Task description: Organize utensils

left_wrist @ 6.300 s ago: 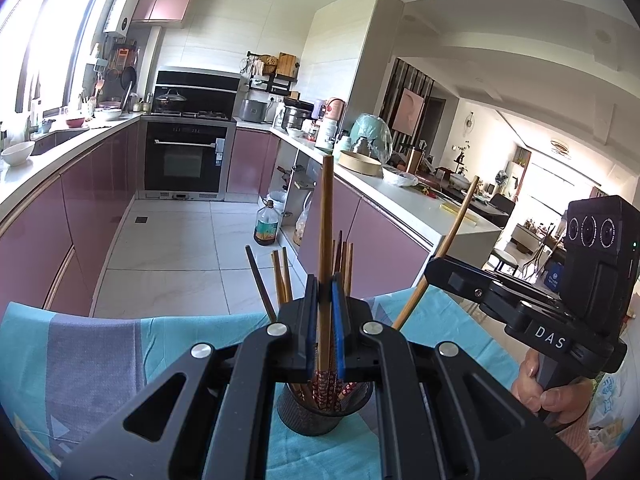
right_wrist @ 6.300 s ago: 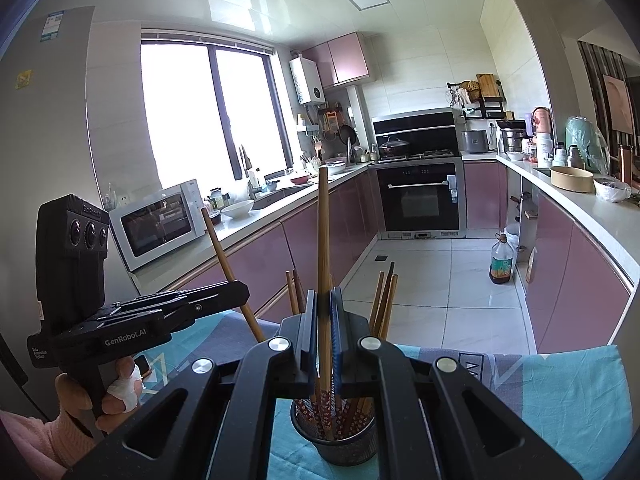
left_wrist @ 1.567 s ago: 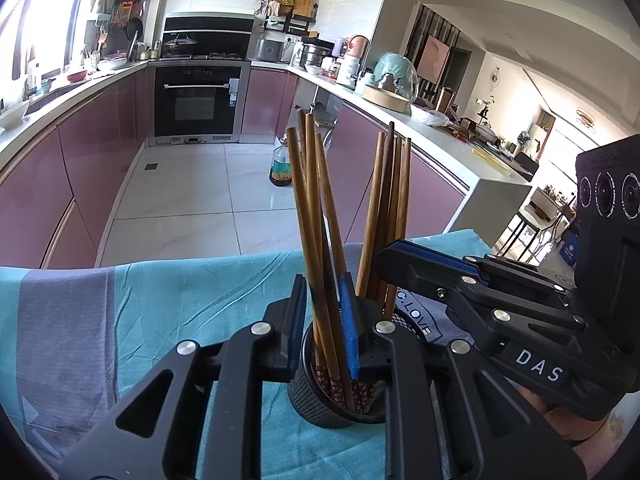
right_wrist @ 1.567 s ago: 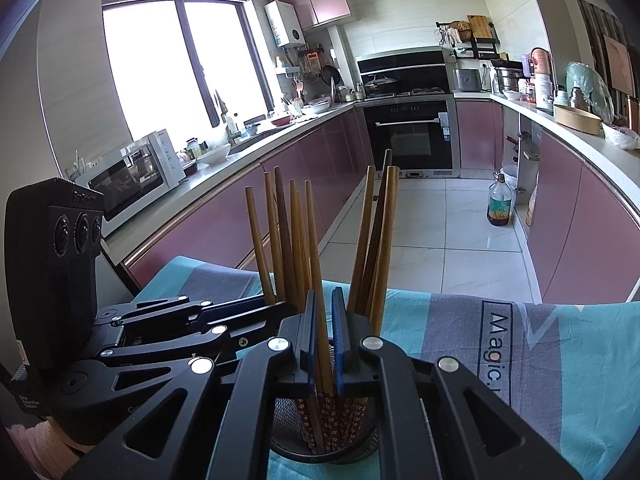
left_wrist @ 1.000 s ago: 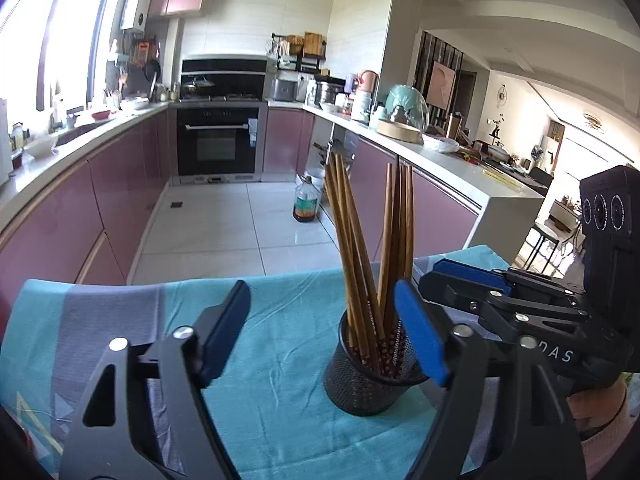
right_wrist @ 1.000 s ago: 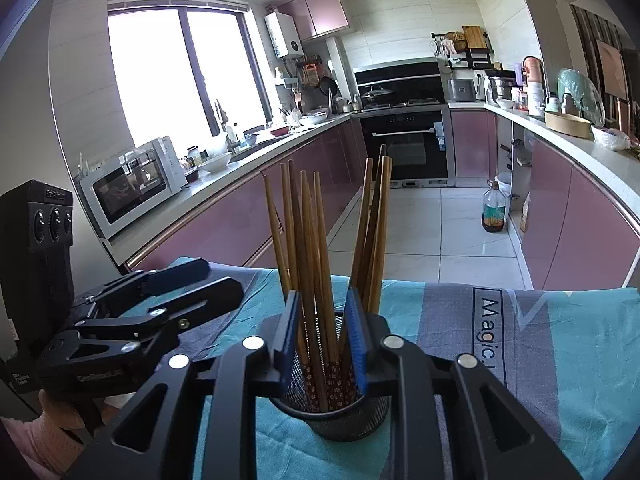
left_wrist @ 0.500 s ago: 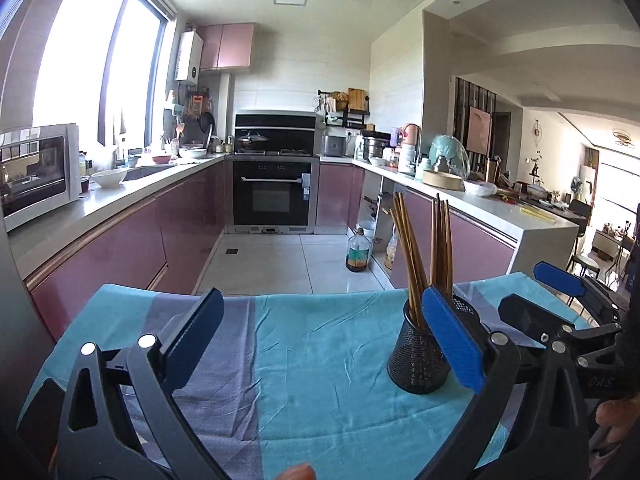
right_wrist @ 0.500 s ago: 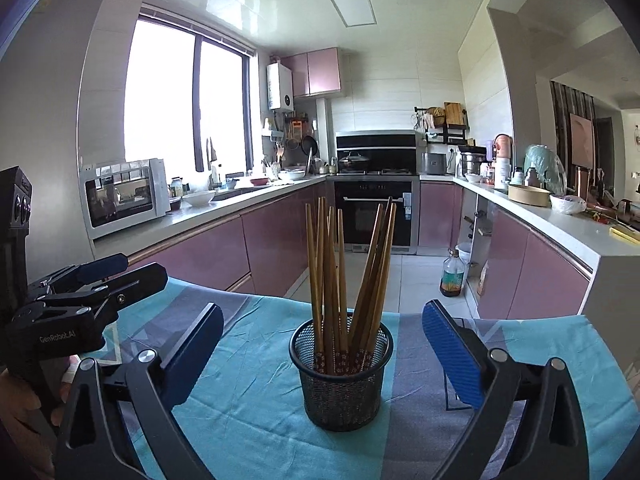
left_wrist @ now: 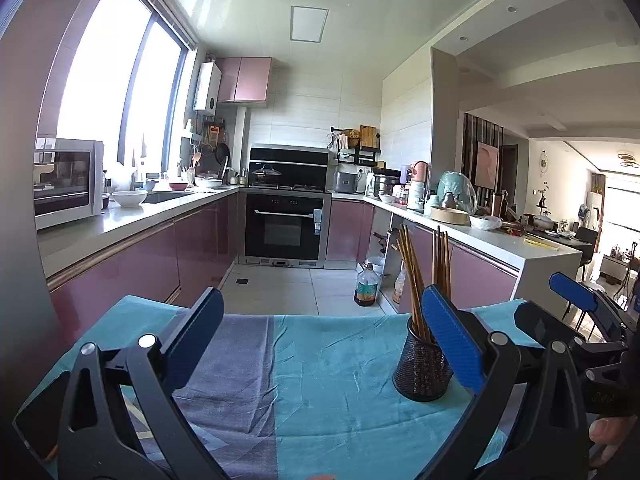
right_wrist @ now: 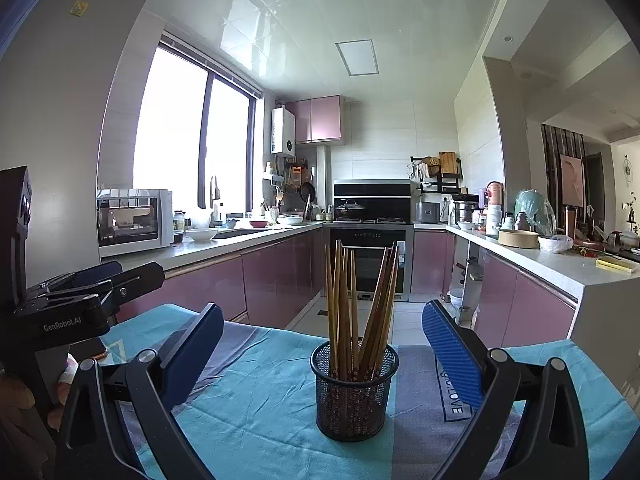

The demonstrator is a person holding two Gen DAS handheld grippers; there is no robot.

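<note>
Both grippers are backing off from the mesh holder [right_wrist: 355, 392], and their jaws have just been opening with nothing between them. Right gripper [right_wrist: 322, 344] and left gripper [left_wrist: 320, 332] are standing wide apart and empty. Chopsticks [right_wrist: 358, 312] are resting upright in the holder, ahead of the right gripper (ahead-right of the left). Placement appears finished; the next move is probably retreating. A teal cloth [right_wrist: 256, 400] is covering the table, kitchen counters beyond.
</note>
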